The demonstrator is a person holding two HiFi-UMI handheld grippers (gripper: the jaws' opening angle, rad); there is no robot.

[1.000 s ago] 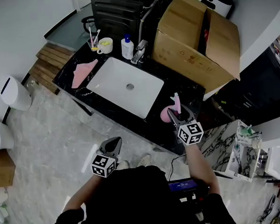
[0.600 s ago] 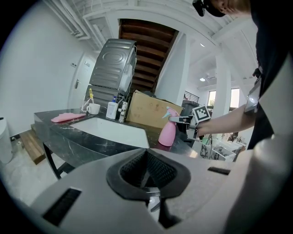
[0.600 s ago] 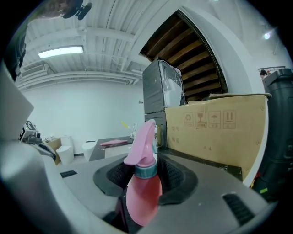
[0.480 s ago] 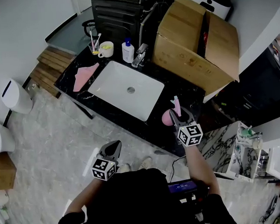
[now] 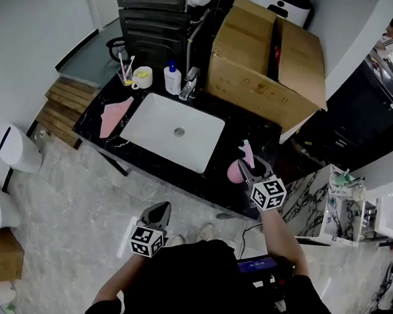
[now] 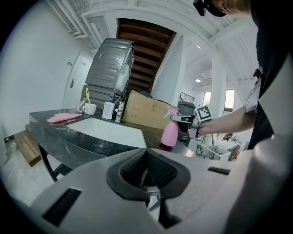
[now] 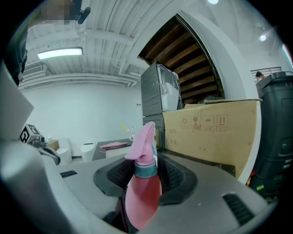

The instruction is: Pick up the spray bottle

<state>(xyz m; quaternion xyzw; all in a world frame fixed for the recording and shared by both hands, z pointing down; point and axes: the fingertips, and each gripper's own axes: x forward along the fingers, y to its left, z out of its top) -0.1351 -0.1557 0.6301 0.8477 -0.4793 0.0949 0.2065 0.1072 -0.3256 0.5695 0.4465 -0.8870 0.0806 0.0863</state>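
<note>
The pink spray bottle [image 5: 238, 169] stands on the black counter [image 5: 247, 127] to the right of the sink, near the counter's front edge. Its teal collar and pink trigger head fill the middle of the right gripper view [image 7: 145, 183]. My right gripper [image 5: 249, 162] is shut on the spray bottle, with the ribbed pads [image 7: 176, 176] against its body below the collar. The left gripper view shows that bottle [image 6: 170, 133] upright with the right gripper at its neck. My left gripper [image 5: 161, 209] hangs over the floor in front of the counter, shut and holding nothing.
A white sink [image 5: 175, 131] is set in the counter's middle. A large cardboard box [image 5: 263, 57] stands behind the bottle. A pink cloth [image 5: 112, 115], a cup [image 5: 141, 76], a soap bottle [image 5: 173, 79] and the faucet [image 5: 189, 84] sit at the back left.
The right gripper's jaws have narrowed around the spray bottle and now grip it. Both hands have stayed almost in place; the head view has shifted a little.
</note>
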